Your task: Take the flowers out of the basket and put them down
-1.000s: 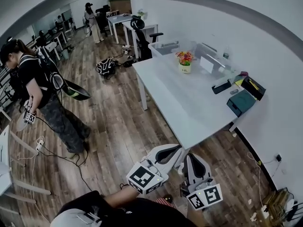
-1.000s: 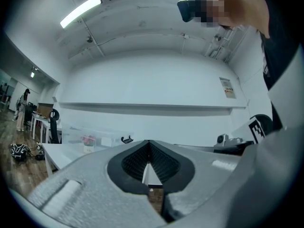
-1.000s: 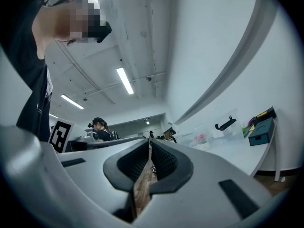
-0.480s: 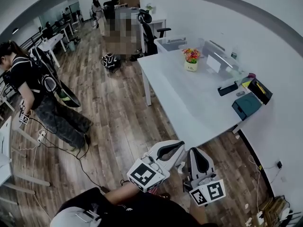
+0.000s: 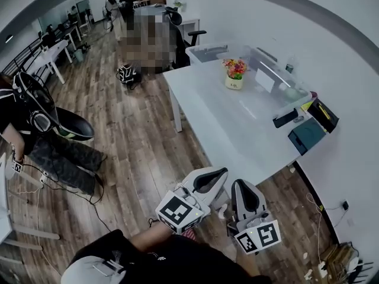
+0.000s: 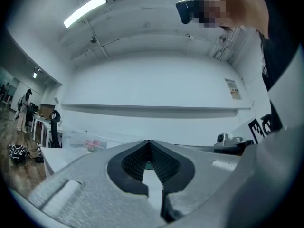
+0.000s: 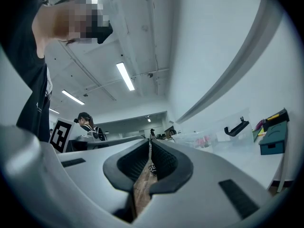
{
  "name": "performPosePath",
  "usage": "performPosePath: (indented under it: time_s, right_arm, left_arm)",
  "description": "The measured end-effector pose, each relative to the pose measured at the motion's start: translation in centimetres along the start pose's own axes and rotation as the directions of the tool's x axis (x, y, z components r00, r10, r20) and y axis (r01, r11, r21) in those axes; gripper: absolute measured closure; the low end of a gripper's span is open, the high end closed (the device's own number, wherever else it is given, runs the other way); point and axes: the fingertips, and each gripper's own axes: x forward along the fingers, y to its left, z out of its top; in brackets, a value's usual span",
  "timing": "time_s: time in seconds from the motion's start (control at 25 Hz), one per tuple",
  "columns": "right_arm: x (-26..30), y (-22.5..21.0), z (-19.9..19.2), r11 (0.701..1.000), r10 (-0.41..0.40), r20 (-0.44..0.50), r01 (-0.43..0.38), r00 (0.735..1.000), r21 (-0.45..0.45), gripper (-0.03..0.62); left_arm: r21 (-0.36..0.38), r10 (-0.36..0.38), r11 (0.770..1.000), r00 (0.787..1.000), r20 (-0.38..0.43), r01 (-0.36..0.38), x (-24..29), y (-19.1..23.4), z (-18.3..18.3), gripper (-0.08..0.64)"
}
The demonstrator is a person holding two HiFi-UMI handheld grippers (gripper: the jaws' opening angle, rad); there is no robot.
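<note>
At twelve o'clock, flowers (image 5: 234,67) fill a round basket (image 5: 233,83) on the smooth white table (image 5: 237,129); your left gripper (image 5: 221,171) and right gripper (image 5: 243,184) are clenched, empty.

No lettering in view is sharp enough to read.

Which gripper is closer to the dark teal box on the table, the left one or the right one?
Right. The right gripper hangs short of the table, lower left of the teal box; the left gripper is beside it, on the side farther from the box.
</note>
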Motion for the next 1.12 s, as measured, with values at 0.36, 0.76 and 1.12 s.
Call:
performPosePath:
  time_s: [0.36,0.76,1.12]
  right_arm:
    - [4.6,-1.7,-0.7,1.0,-0.002,-0.013,0.002,1.0,-0.007,0.58]
    - [8.0,-3.1,-1.0,0.999,-0.005,-0.036,0.004,0.999,-0.036,0.58]
    - [10.1,-3.3,-0.7,0.998,-0.016,-0.065,0.012,0.998,-0.066,0.58]
  left_arm:
    - [0.036,-0.011,0.999,1.0,-0.005,0.011,2.1,4.1,0.0,0.568]
    - [0.011,0.024,1.0,1.0,0.007,-0.024,3.3,8.3,-0.1,0.568]
    - [-0.002,0.003,1.0,1.0,0.009,-0.003,4.1,10.1,0.2,0.568]
